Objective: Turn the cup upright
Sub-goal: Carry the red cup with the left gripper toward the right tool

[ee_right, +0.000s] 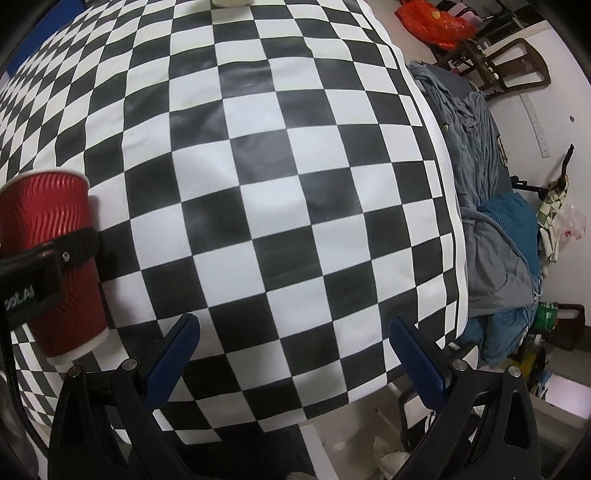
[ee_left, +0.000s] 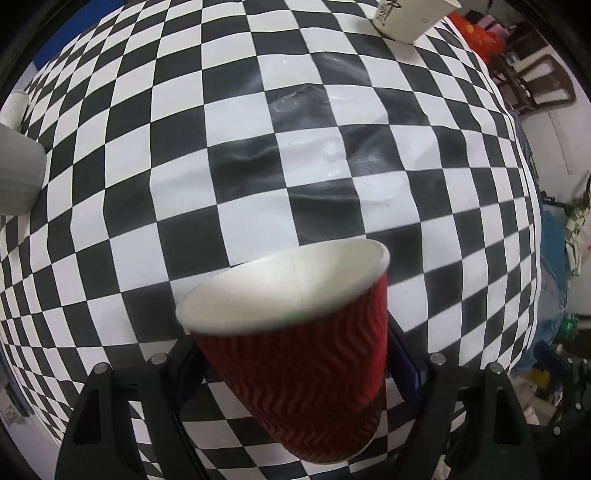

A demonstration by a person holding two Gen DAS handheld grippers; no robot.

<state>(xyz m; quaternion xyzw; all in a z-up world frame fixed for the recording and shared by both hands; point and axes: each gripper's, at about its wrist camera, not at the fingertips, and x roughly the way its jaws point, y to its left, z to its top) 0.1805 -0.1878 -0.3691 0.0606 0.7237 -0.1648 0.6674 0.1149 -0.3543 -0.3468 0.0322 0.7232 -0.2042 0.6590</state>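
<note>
A red ribbed paper cup (ee_left: 299, 350) with a white inside fills the lower middle of the left wrist view. My left gripper (ee_left: 291, 354) is shut on it, one finger on each side, and holds it above the checkered tablecloth (ee_left: 258, 166) with its open mouth up and tilted away. The same cup (ee_right: 55, 266) shows at the left edge of the right wrist view, with a black finger of the left gripper across its wall. My right gripper (ee_right: 291, 354) is open and empty, over the cloth near the table's front right corner.
A white paper cup (ee_left: 406, 18) lies on its side at the far edge of the table. A grey cylinder (ee_left: 18, 173) stands at the left edge. Blue-grey clothes (ee_right: 491, 221), a chair (ee_right: 498, 70) and an orange bag (ee_right: 432, 22) lie beyond the table's right edge.
</note>
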